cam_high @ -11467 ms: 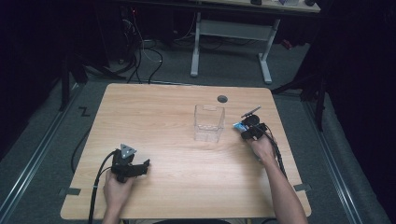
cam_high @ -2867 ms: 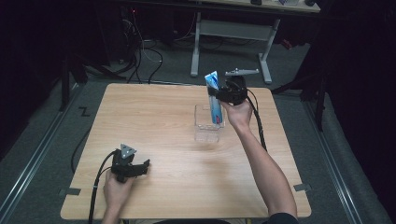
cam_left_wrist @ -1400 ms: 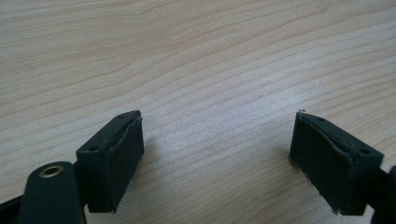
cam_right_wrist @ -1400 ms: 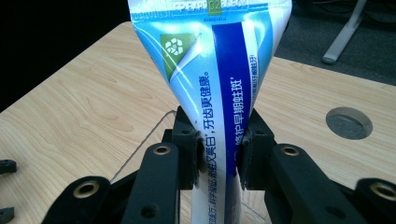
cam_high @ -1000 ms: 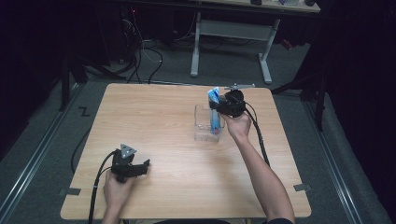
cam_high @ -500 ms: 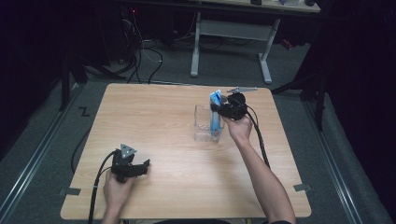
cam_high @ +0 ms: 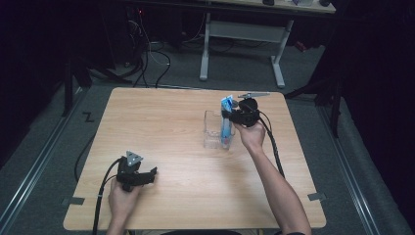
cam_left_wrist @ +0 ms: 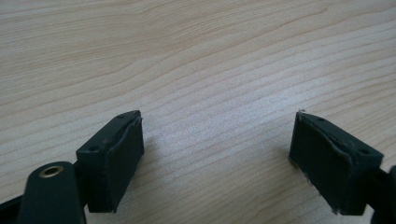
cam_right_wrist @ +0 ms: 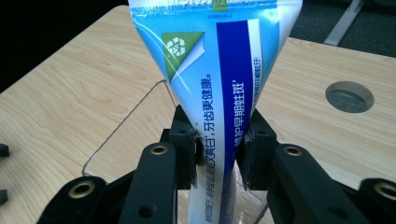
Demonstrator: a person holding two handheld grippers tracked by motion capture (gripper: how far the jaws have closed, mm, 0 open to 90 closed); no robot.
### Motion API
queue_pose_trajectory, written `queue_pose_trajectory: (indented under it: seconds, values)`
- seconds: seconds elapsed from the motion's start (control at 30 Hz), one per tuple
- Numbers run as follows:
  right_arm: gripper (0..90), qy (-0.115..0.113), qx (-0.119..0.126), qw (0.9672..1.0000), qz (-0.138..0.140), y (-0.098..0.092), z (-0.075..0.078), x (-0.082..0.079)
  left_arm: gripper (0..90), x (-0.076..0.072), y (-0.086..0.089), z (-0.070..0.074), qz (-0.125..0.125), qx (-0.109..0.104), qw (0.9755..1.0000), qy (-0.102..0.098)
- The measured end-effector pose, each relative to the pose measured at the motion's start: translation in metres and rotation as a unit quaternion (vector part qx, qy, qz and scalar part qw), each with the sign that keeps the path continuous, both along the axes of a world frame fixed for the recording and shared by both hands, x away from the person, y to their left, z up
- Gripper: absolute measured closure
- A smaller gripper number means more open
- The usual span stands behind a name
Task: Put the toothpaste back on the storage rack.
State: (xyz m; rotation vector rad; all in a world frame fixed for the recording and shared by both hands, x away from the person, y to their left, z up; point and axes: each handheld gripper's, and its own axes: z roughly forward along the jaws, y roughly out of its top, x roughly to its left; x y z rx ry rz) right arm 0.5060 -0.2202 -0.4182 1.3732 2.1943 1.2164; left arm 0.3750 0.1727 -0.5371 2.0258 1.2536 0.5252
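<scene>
A blue toothpaste tube [cam_high: 225, 122] stands upright inside a clear plastic box [cam_high: 214, 131] right of the table's middle. My right gripper [cam_high: 234, 116] is shut on the tube at the box's right rim. In the right gripper view both jaws pinch the tube [cam_right_wrist: 223, 107] from either side, its flat crimped end pointing up, and the box's rim [cam_right_wrist: 122, 116] curves off to the left. My left gripper [cam_high: 147, 176] rests on the table near the front left, open, with bare wood between its pads [cam_left_wrist: 116, 154].
A round cable hole [cam_right_wrist: 349, 96] lies in the tabletop behind the box. The wooden table [cam_high: 161, 127] has wide free surface at left and front. A desk frame and cables stand on the floor beyond the far edge.
My right gripper picked the tube up from the table's right side, lifted it over the box and has lowered it into the box. The left gripper has stayed still.
</scene>
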Motion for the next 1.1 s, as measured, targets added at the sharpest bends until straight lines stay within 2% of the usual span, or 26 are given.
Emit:
queue_pose_trajectory:
  seconds: [0.2, 0.53, 0.73, 0.9, 1.1]
  values:
    - [69.7, -0.008, -0.021, 0.9997, -0.004, -0.001, 0.0, -0.001, 18.1, 0.0, 0.0, 0.0, 0.0, 0.0, 1.0, 0.0]
    - [69.8, -0.014, -0.036, 0.9992, -0.006, -0.002, 0.001, -0.005, 18.1, 0.0, 0.0, 0.0, 0.0, 0.0, 1.0, 0.0]
    - [69.9, -0.021, -0.033, 0.9992, -0.005, -0.005, 0.001, -0.01, 18.1, 0.0, 0.0, 0.0, 0.0, 0.0, 1.0, 0.0]
    - [69.2, -0.017, -0.027, 0.9994, -0.013, -0.011, 0.0, -0.012, 18.2, 0.0, 0.0, 0.0, 0.001, -0.001, 1.0, 0.0]
    - [65.8, -0.019, -0.033, 0.9991, -0.016, -0.015, -0.002, -0.014, 18.2, 0.0, 0.0, 0.0, 0.0, 0.0, 1.0, 0.0]
